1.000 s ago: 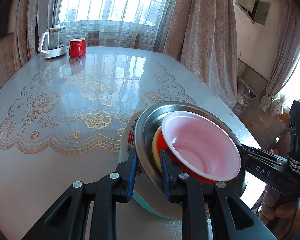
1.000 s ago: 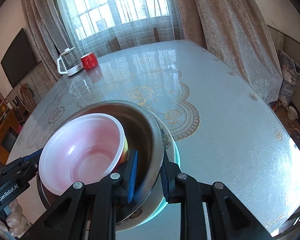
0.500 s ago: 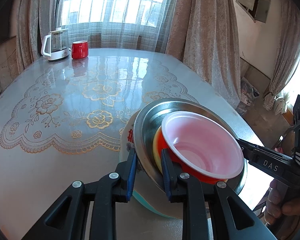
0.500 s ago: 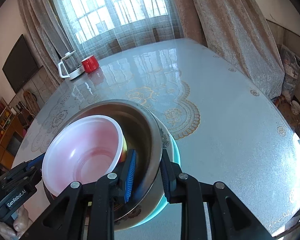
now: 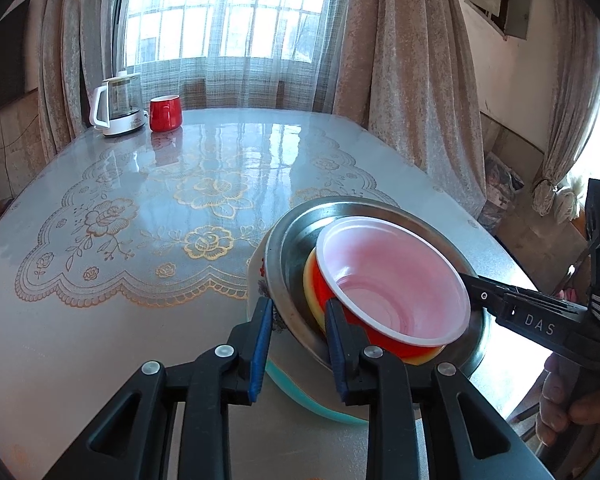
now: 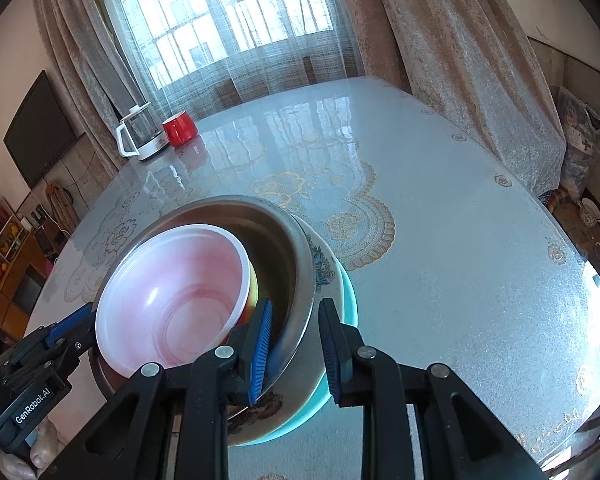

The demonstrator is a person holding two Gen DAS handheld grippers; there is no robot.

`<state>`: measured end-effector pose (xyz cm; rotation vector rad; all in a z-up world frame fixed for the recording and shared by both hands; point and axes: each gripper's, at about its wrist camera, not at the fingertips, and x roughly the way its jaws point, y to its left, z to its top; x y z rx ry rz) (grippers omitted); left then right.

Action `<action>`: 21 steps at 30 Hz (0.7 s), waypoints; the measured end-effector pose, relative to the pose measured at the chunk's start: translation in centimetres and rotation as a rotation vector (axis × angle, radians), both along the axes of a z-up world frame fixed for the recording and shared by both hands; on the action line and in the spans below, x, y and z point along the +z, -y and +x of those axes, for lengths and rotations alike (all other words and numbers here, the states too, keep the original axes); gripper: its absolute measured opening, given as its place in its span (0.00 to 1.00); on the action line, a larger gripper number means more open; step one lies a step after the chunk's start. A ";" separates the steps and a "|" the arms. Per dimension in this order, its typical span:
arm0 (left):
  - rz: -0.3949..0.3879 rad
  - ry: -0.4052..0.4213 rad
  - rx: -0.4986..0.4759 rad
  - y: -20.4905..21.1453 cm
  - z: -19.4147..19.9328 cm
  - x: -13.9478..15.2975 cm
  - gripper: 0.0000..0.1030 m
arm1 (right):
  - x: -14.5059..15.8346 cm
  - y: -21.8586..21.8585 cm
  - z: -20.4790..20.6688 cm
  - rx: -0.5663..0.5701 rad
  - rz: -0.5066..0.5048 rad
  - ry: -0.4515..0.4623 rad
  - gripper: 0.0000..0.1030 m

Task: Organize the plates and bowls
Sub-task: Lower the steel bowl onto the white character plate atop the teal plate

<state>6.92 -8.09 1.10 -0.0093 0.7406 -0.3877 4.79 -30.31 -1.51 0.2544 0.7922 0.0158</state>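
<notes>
Carrying a nested stack with two grippers means you want both sides level, so match heights and go slow over the glossy table point(image 5: 148, 320). Your left gripper point(image 5: 296, 330) is pinched on the near rim of the steel bowl point(image 5: 288, 240), and your right gripper point(image 6: 294, 334) clamps the opposite rim. Inside it sits a red bowl point(image 5: 380, 340) with a pink inside, on something yellow, maybe another bowl. Underneath are a patterned plate point(image 6: 324, 272) and a teal plate point(image 6: 348, 300); hard to tell if they're lifted too. Watch for the red bowl sliding.
</notes>
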 end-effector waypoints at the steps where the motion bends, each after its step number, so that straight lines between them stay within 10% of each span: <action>1: 0.005 0.004 0.000 0.0 -0.1 0.0 0.25 | 0.0 0.0 0.0 -0.001 -0.003 0.001 0.23; 21: 0.021 0.020 -0.006 0.4 -0.3 0.1 0.26 | 0.1 0.3 -0.1 -0.016 0.003 0.005 0.19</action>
